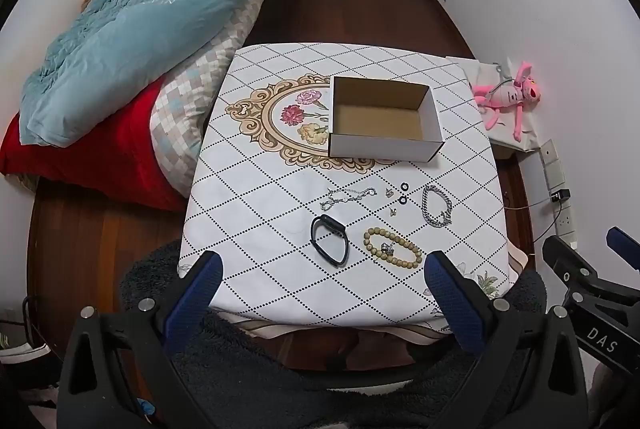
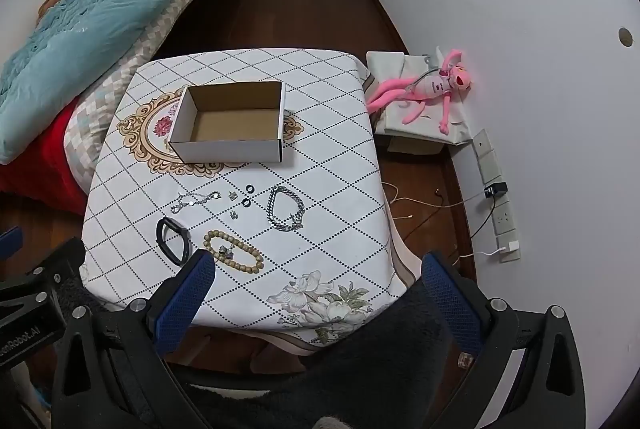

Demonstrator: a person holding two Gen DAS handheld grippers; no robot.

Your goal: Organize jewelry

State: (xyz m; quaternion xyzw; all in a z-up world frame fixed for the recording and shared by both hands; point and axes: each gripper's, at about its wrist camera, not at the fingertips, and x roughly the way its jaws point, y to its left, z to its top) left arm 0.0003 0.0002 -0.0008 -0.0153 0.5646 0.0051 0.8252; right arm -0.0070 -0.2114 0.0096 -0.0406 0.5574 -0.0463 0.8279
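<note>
Table [image 1: 280,293] with diamond-print cloth fills frame centre in both views. Cardboard box [image 1: 384,145] sits upper centre, open top up, long axis left-right, bare cloth on all sides. Jewelry lies loose below it: beaded bracelet [image 1: 393,249] and black band [image 1: 329,239] nearest the near edge, both long axis slanting to lower right; silver chain bracelet [image 1: 435,207] to the right, thin chain [image 1: 347,197] left, two black rings [image 1: 404,192] between. Left gripper [image 1: 324,281] and right gripper [image 2: 318,279] hover at the near edge, jaws spread wide, holding nothing.
</note>
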